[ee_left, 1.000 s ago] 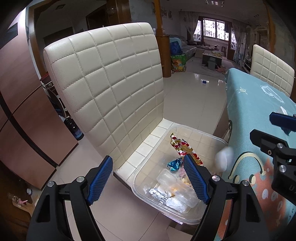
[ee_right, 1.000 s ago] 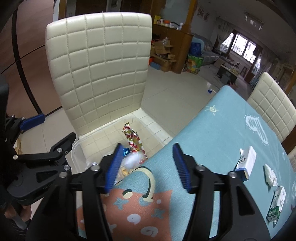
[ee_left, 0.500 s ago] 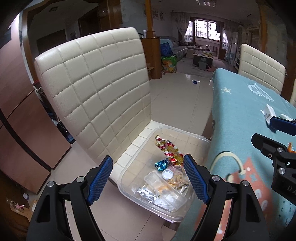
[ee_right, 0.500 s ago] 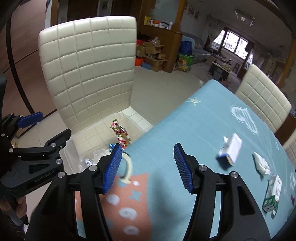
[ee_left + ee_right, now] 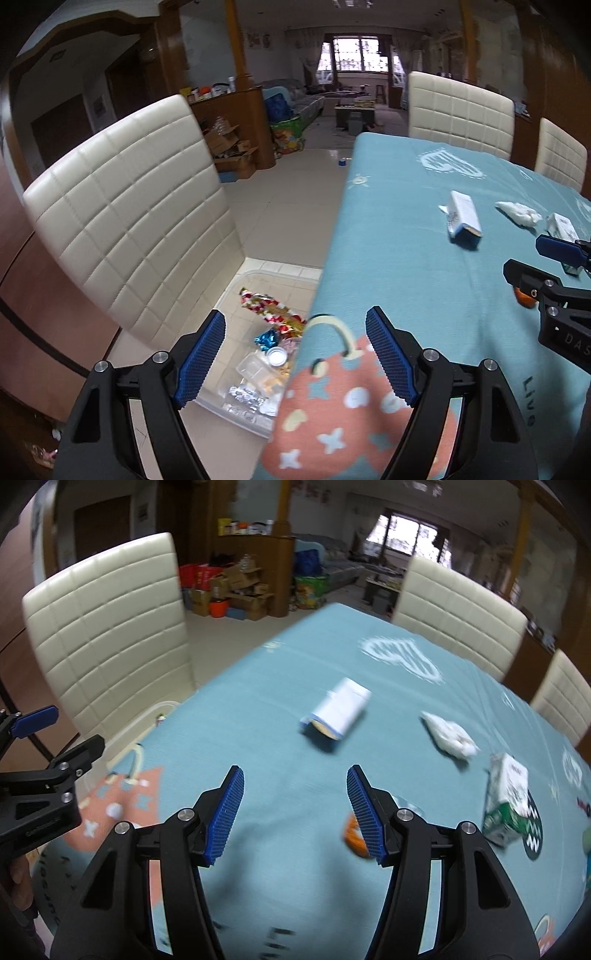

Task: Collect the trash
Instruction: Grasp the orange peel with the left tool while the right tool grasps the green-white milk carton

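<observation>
A clear plastic bin (image 5: 236,413) of wrappers and foil sits on the cream chair seat beside the table. My left gripper (image 5: 295,356) is open and empty above the table's corner and the bin. My right gripper (image 5: 294,812) is open and empty over the teal tablecloth (image 5: 280,709). Trash lies on the cloth: a white and blue carton (image 5: 338,712), also in the left wrist view (image 5: 463,219), a crumpled white tissue (image 5: 448,734), a green and white carton (image 5: 508,805), and an orange piece (image 5: 354,836) half hidden behind my right finger.
A cream quilted chair (image 5: 125,236) holds the bin at the table's left side. Two more cream chairs (image 5: 458,605) stand at the far side. Boxes and clutter (image 5: 229,587) sit on the tiled floor beyond.
Both grippers have swung right, away from the bin and toward the table. A white piece that was falling from my right gripper is now in the bin. Both grippers stay open.
</observation>
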The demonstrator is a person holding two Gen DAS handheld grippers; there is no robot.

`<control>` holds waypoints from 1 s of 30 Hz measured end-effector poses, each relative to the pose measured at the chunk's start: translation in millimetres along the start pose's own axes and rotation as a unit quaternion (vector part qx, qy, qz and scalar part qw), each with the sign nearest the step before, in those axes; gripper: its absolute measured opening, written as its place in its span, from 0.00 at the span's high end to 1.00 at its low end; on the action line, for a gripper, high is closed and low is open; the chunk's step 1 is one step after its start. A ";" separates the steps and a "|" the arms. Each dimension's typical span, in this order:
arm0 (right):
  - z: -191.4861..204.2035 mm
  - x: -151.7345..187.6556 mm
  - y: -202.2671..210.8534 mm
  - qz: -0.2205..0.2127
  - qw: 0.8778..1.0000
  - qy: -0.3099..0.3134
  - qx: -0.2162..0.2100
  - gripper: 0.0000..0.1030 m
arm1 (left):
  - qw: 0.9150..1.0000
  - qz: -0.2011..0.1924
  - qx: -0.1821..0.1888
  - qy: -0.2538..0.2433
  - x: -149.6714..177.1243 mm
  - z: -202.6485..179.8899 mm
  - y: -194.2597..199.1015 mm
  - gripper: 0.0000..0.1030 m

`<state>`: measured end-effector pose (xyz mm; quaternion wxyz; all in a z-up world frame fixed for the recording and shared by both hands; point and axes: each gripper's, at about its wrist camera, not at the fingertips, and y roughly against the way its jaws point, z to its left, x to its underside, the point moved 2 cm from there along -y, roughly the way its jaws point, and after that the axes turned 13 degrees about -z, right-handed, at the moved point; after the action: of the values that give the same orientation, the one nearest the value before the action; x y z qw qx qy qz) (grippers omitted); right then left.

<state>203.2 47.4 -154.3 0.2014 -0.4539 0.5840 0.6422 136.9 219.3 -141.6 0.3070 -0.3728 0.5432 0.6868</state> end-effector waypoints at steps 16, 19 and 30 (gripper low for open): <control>-134.3 32.0 20.6 0.006 0.993 -0.081 0.090 0.26 | 0.993 0.011 0.104 -0.045 -24.4 -120.2 -7.2 0.26; -158.0 38.5 23.4 0.006 0.990 -0.088 0.113 0.22 | 0.988 0.023 0.139 -0.065 -22.6 -158.2 -8.6 0.26; -213.7 58.2 0.6 0.034 0.983 -0.118 0.133 0.16 | 0.980 0.061 0.153 -0.112 -5.5 -229.3 -27.1 0.26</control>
<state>247.5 -167.9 -181.5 0.3057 -0.3237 0.6515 0.6142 203.1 1.5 -181.2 0.3771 -0.2081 0.6259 0.6501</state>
